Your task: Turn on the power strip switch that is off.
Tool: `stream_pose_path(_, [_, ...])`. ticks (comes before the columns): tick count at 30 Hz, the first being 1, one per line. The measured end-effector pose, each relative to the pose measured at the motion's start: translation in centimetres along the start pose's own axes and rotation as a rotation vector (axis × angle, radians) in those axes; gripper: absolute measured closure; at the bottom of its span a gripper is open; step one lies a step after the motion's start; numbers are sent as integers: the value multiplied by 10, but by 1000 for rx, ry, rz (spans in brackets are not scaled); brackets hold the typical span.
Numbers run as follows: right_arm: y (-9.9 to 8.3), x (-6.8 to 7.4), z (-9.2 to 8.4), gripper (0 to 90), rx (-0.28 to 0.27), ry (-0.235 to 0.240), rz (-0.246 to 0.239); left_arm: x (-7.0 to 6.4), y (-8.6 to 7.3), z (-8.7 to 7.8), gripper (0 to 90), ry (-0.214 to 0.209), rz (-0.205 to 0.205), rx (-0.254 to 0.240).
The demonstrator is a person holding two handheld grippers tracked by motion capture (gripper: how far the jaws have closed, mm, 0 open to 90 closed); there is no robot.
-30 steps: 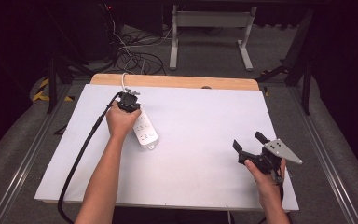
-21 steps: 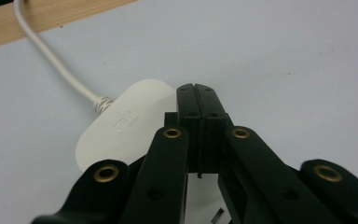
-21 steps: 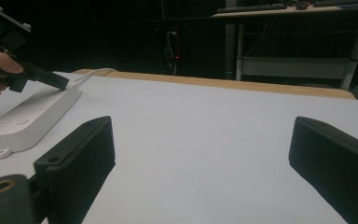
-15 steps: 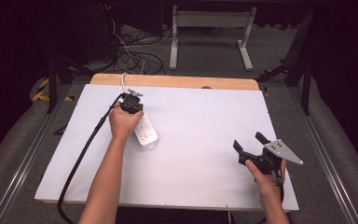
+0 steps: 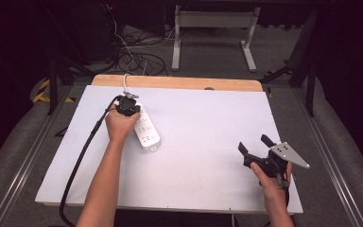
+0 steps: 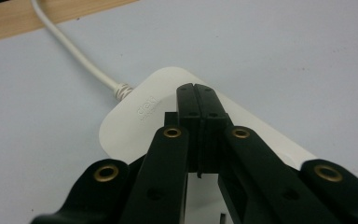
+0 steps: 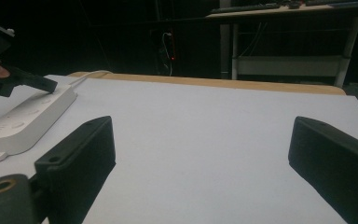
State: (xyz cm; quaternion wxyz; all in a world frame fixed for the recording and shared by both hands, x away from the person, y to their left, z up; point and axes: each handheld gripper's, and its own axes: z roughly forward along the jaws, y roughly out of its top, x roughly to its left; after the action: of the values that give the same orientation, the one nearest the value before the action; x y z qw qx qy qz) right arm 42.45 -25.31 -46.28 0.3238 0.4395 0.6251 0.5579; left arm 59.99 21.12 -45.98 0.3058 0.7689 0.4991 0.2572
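Observation:
A white power strip point(image 5: 147, 131) lies on the white table sheet point(image 5: 203, 118) at the left, and its white cable point(image 5: 125, 81) runs off toward the back edge. My left gripper point(image 5: 127, 107) is shut with its jaws pressed together, and the tips rest on the cable end of the power strip point(image 6: 135, 112). In the left gripper view the left gripper point(image 6: 196, 88) holds nothing between its jaws. My right gripper point(image 5: 253, 143) stands open and empty near the front right of the table. In the right gripper view the right gripper point(image 7: 200, 140) points at the power strip point(image 7: 23, 121) from afar.
A wooden strip point(image 5: 179, 82) edges the back of the table. The left gripper's black cable point(image 5: 82, 156) trails over the front left of the sheet. Behind the table are floor cables point(image 5: 137, 59) and a metal stand point(image 5: 212, 28).

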Motion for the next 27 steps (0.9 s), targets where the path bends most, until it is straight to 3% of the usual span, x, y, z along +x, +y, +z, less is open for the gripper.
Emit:
stream_pose_path(4, [0, -1, 1, 79, -2, -1, 3, -1, 1, 0, 900, 4, 11, 0])
stream_pose_path(10, [-1, -1, 3, 79, 4, 1, 4, 5, 5, -3, 900, -69, -51, -60])
stream_pose_path(13, [0, -2, 3, 79, 3, 1, 6, 3, 2, 2, 900, -61, -31, -27])
stream_pose_path(15, [0, -3, 2, 79, -1, -1, 7, 1, 1, 3, 900, -56, -36, -41])
stream_pose_path(16, [0, -3, 1, 79, 1, -3, 9, 1, 1, 2, 900, -34, -10, -34])
stream_pose_path(17, [0, -4, 1, 79, 1, -5, 12, 0, 0, 1, 900, -18, -11, -29])
stream_pose_path(19, [0, -4, 0, 79, -3, -9, 15, 4, -2, 1, 900, -41, -62, -34])
stream_pose_path(24, [0, -4, -1, 80, -4, -8, 14, 0, -4, 3, 900, -57, -62, -62])
stream_pose_path(27, [0, -4, -1, 80, -5, -9, 17, -2, -4, 3, 900, -36, -50, -58])
